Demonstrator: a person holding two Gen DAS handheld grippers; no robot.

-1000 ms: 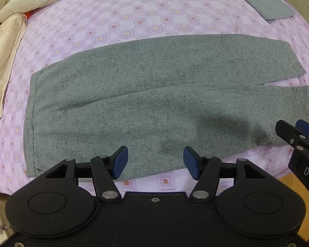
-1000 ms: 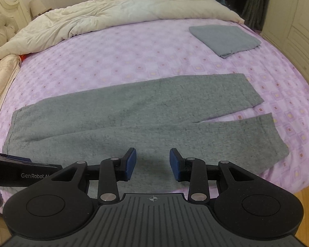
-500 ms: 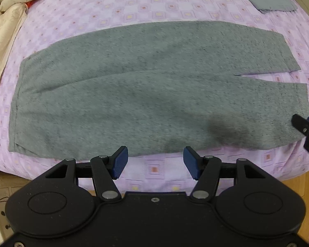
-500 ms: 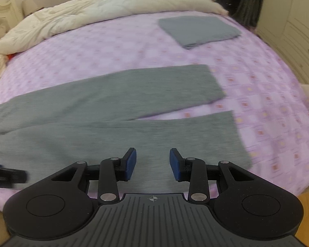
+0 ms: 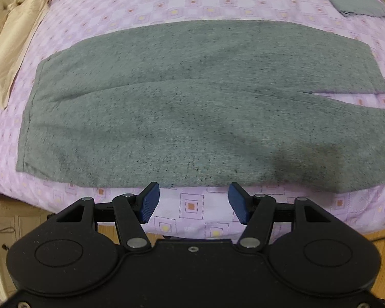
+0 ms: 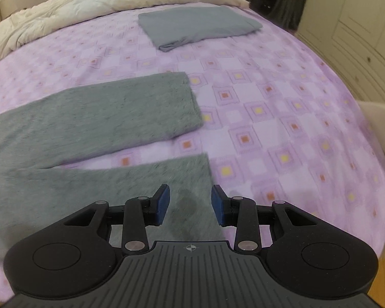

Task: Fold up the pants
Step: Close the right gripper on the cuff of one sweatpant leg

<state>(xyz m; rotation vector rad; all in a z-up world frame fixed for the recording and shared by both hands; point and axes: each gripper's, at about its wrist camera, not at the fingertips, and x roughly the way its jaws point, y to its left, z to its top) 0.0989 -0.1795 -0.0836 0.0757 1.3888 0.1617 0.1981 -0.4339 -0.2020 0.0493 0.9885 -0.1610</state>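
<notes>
Change: since a second ago the right gripper (image 6: 190, 204) has swung toward the leg ends; the left gripper (image 5: 191, 204) has backed off the near edge.
Pants (image 5: 192, 107): flat and unfolded on the purple bedsheet (image 6: 269, 89), waistband left, cuffs right.
Handling: soft, limp knit, likely light; pinch the near waistband corner and near cuff (image 6: 192, 169).
Grippers: both spread apart, empty.
Beyond: folded grey cloth (image 6: 195, 27), cream duvet (image 6: 89, 7).

No words, brand names or numbers can be read in either view. The one sign is a small crosshair mark (image 6: 191, 248), a circle crossed by two lines, on the ribbed top of the right gripper (image 6: 190, 205)
</notes>
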